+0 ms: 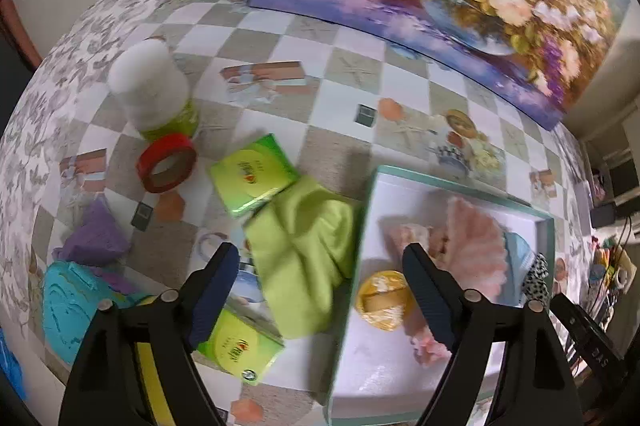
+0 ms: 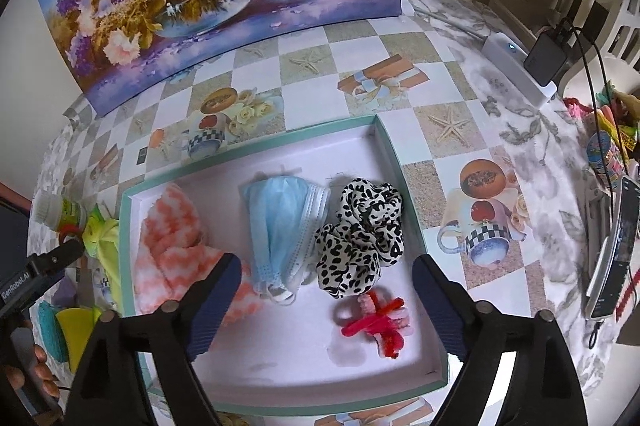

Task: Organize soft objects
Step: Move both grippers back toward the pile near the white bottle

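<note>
A shallow box (image 2: 384, 134) with teal walls lies under the right claw (image 2: 328, 290), whose jaws stand wide apart and grip nothing. Just ahead of its tips rest a pink towel (image 2: 168, 238), a blue mask (image 2: 280, 222) and a spotted scrunchie (image 2: 360, 226); red and pink fuzzy wire (image 2: 378, 322) sits between the fingers. The left claw (image 1: 320, 282) also gapes empty over the box's edge, a green cloth (image 1: 304, 246) between its fingers, a yellow puff (image 1: 384, 300) by its right finger.

Mask (image 2: 282, 226) lies in the tray (image 2: 394, 162), scrunchie (image 2: 360, 238) right (touching), cloth (image 2: 176, 246) left
</note>
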### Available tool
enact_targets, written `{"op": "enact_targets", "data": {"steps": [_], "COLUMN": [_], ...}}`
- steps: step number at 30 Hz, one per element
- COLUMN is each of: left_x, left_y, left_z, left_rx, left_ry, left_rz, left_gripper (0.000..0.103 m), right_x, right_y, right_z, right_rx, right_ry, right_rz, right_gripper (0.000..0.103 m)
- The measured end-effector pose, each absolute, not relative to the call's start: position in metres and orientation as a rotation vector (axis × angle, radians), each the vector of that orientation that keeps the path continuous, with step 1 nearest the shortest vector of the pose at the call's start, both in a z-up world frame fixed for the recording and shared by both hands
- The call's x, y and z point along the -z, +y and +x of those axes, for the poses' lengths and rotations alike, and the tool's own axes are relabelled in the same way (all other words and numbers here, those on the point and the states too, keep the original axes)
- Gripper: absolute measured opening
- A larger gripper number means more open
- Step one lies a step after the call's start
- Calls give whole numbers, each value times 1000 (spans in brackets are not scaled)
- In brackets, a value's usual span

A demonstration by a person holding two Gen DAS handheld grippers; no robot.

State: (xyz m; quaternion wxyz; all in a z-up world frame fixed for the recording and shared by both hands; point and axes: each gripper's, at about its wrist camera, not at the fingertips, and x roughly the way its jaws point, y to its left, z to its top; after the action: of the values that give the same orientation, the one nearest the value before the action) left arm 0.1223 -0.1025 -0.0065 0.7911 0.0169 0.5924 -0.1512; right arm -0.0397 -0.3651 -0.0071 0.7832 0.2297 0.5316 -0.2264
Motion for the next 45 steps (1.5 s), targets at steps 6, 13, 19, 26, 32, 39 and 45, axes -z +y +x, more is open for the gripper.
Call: {"op": "enact_targets", "data": {"steps": [6,13,19,26,32,39,45], "left_x": [9,9,12,4,-7,-17,-19], "left_y": [-88,-74,-62,-51,-36,-8,19], "left_z": [130,137,143,146,150,156,165], "left_rx": [278,248,223,214,197,172,135], "left_ry": [1269,1256,1258,1242,1213,1189,1185], "left_rz": [25,-13,-7,8,26,4,-14], "left_gripper": [92,93,95,95,95,95,95], "right_x": [7,7,3,1,-4,-13,-13], "right_y": [-363,-356,-349,-329,-307,-275,-241], "right_z": [-39,-35,-32,-18,-5,10,27], "right_rx": [482,473,433,385,347,330,258], "right_ry": [1137,1143,1133,1137,1137,1121,1113], "right_rz": [481,444,432,406,377,317,286], "right_gripper": [103,103,103,103,103,103,103]}}
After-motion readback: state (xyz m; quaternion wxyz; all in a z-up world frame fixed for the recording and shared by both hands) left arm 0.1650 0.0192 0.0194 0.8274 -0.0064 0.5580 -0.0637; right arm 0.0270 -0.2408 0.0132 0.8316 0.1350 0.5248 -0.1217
